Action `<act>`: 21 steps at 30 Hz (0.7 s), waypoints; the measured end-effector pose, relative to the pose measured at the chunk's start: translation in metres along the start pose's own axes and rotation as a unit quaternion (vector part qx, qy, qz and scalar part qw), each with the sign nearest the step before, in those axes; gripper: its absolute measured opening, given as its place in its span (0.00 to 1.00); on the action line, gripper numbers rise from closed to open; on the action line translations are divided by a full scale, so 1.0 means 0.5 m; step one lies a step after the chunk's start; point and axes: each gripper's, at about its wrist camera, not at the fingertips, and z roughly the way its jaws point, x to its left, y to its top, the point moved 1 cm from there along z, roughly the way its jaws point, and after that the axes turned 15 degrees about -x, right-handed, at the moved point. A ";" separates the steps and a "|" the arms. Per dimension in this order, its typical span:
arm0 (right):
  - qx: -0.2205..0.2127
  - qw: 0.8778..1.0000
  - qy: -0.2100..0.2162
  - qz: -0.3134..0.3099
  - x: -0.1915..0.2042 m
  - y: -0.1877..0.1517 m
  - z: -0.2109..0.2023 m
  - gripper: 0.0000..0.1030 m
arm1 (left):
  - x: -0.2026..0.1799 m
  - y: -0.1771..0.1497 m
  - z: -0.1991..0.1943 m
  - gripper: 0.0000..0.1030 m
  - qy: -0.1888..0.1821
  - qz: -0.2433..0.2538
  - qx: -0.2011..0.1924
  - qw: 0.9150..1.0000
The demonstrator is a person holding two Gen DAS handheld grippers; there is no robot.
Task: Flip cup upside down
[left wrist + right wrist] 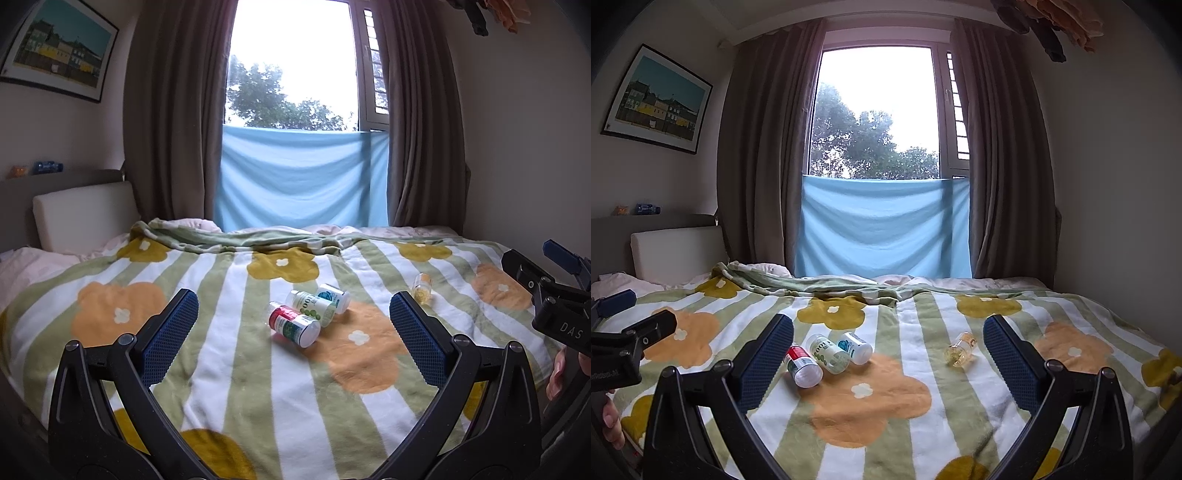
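Three small bottles lie on their sides together on the flowered blanket (229, 369): one with a red and green label (294, 323) (801, 365), one with green dots (314, 305) (828, 353), one with a teal label (333, 296) (855, 347). A small clear bottle with yellow contents (422, 288) (960, 353) lies apart to the right. No cup shows. My left gripper (293, 332) is open and empty above the blanket, short of the bottles. My right gripper (888, 354) is open and empty; its body shows at the right edge of the left wrist view (554, 295).
The bed fills the lower half, with a white cushion (85, 218) at the headboard on the left. Brown curtains and a window with a blue cloth (303, 181) stand behind the bed. A wall (535, 147) runs along the right. A framed picture (55, 48) hangs on the left.
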 end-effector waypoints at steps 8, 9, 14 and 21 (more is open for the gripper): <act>0.000 1.000 0.000 0.001 0.000 0.001 -0.001 1.00 | 0.012 0.000 -0.001 1.00 0.000 -0.002 0.000 1.000; 0.000 1.000 0.000 0.000 0.001 0.001 -0.001 1.00 | 0.007 0.000 -0.001 1.00 0.001 -0.002 0.000 1.000; 0.002 1.000 -0.002 -0.002 0.001 0.003 0.000 1.00 | 0.018 -0.006 0.001 1.00 -0.001 -0.008 0.001 1.000; 0.004 1.000 -0.004 -0.001 0.007 0.007 0.003 1.00 | 0.025 -0.008 0.001 1.00 -0.002 -0.008 0.002 1.000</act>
